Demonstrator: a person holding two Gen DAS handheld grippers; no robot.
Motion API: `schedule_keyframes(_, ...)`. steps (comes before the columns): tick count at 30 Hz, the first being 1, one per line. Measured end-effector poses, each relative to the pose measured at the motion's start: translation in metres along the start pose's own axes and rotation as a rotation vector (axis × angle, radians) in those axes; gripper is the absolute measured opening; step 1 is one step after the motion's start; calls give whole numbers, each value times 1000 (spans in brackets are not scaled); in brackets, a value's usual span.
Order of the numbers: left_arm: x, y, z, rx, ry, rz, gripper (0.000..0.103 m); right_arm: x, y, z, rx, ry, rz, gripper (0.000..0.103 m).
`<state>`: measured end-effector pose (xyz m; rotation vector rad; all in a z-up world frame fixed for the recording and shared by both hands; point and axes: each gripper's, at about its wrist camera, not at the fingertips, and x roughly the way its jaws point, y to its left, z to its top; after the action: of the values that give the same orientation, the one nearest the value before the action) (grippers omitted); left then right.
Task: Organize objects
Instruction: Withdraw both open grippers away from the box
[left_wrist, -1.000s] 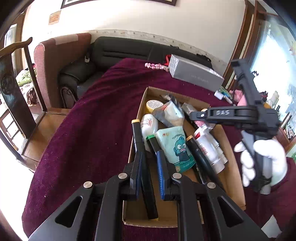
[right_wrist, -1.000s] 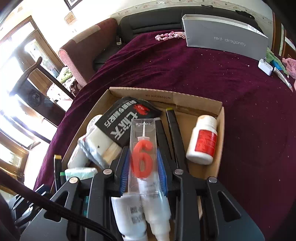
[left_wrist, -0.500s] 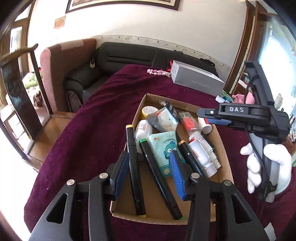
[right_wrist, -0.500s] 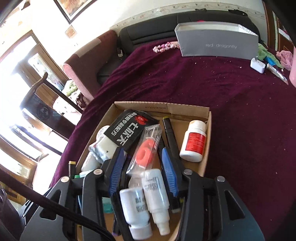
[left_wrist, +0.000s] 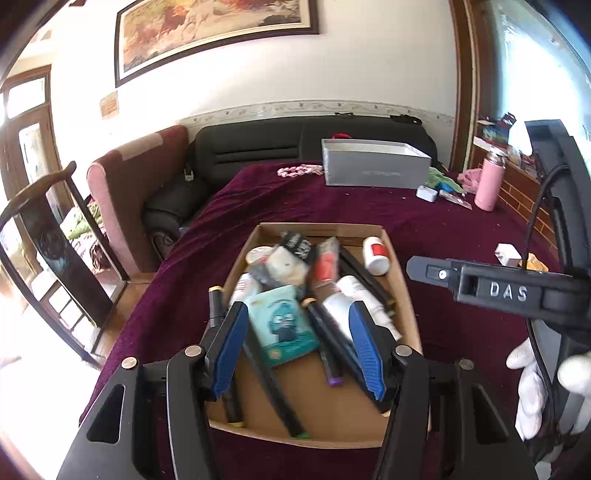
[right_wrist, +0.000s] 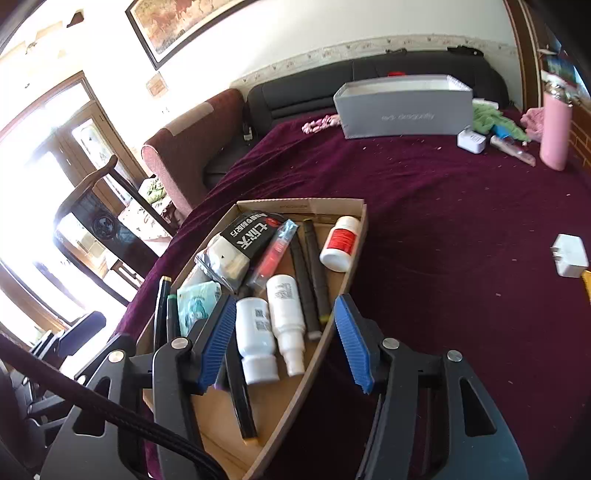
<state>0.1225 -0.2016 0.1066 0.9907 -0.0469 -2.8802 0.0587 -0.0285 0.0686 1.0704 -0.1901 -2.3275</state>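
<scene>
Both tools stand above the shallow brown cardboard tray, which sits on the worktop covered in dark purple velvet cloth.

Left tool: blue-padded jaws apart and opening, nothing between the pads; the tray contents show beyond them. Right tool: jaws likewise apart and opening, nothing gripped. In the right wrist view it hangs over the tray's near right edge, with the two white plastic bottles lying in the tray beyond its pads.

Tray contents, as far as visible: black marker pens, a teal cartoon-printed tissue pack, a clear packet holding a red number candle, a black printed sachet, and a white pill bottle with red label in the far right corner.

Judgement: a placing step looks complete; both tools are free for the next pick.

Loose items lie outside the tray: a white plug adapter to the right, small things near the grey cardboard box at the far side. The next move probably calls for reaching one tool right, closing on the adapter, and carrying it to the bare near part of the tray floor.
</scene>
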Motion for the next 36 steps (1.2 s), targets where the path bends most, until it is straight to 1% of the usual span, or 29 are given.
schedule_keyframes(4, -4, -23, 1, 40, 5, 3, 51, -14, -9, -9, 2, -21, -6, 57)
schedule_keyframes(10, -6, -54, 2, 105, 19, 19, 51, -29, -41, -17, 68, -39, -7, 57)
schedule_keyframes(16, -4, -78, 2, 142, 31, 10, 51, -41, -63, -23, 104, -59, -18, 58)
schedule_keyframes(25, 4, -96, 5, 154, 38, 10, 51, -44, -86, -27, 138, -56, -20, 59)
schedule_keyframes(28, 1, -92, 9, 124, -10, -13, 51, -45, -87, -29, 129, -58, -34, 59)
schedule_keyframes(29, -1, -89, 11, 101, -27, -7, 53, -46, -85, -30, 118, -63, -45, 59)
schedule_keyframes(30, -3, -85, 13, 82, -37, 6, 61, -47, -80, -30, 91, -73, -64, 59)
schedule_keyframes(31, -5, -81, 16, 63, -46, 17, 75, -48, -74, -30, 64, -81, -81, 59)
schedule_keyframes(33, -6, -68, 18, 2, -50, 37, 90, -49, -57, -32, -7, -101, -123, 59)
schedule_keyframes(36, -2, -40, 17, -106, -22, 51, 90, -46, -25, -38, -109, -112, -150, 60)
